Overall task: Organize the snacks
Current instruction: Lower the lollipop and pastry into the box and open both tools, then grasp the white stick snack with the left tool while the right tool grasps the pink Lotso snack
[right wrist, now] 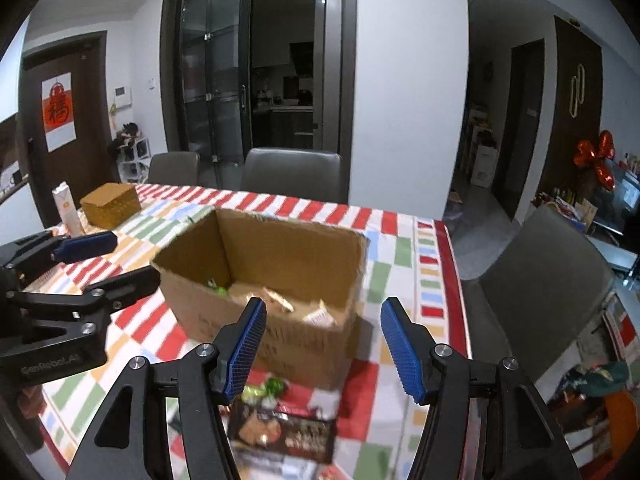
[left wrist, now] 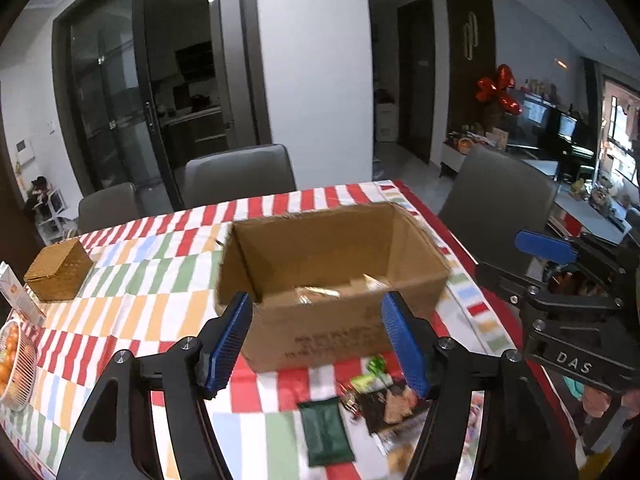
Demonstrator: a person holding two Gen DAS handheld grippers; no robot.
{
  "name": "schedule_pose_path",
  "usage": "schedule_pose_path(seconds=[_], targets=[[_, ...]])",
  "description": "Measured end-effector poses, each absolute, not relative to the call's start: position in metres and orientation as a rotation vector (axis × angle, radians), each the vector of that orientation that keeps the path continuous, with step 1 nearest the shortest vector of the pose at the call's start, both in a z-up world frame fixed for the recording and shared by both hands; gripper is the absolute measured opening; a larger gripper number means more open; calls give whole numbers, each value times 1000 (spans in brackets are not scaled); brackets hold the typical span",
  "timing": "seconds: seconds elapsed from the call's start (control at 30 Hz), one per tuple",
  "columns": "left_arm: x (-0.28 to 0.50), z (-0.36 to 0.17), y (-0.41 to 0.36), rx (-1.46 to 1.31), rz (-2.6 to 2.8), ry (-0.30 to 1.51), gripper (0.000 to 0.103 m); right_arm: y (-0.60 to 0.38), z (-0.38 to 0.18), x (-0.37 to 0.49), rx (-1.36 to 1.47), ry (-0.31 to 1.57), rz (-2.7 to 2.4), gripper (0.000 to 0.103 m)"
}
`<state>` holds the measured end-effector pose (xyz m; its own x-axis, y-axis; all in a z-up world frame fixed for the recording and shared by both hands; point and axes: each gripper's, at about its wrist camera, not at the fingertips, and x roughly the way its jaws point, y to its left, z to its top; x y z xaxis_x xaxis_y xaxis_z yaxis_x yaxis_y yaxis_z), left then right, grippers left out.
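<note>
Left-wrist view shows both grippers gaping and empty above the table: the dark green packet (left wrist: 326, 432) lies just below the left gripper (left wrist: 322, 346), long axis running away from it, nearer than the right gripper (right wrist: 324, 354), cardboard box (left wrist: 320, 320) beyond.

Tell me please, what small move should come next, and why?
Probably lower the right tool onto the dark snack packet lying on the tablecloth in front of the cardboard box. Both tools are open and empty, the box already holds some snacks, and this packet lies almost directly below the right tool.
</note>
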<state>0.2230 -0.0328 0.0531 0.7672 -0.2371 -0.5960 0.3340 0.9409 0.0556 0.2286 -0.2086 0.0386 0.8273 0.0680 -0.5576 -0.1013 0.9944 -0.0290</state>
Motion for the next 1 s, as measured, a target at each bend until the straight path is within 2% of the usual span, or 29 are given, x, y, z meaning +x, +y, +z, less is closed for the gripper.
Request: schedule_pose_path(seconds=[0.33,0.77,1.0], targets=[[181,16,-47,194,-384,668,67,-223,-8,182,14,708,83,62],[168,-45,-67,339,-599,743,66,-225,-80,152,70,897,42,62],[178,-76,-79,419,-730,814,54,-223,-105,148,95,967,-6,62]])
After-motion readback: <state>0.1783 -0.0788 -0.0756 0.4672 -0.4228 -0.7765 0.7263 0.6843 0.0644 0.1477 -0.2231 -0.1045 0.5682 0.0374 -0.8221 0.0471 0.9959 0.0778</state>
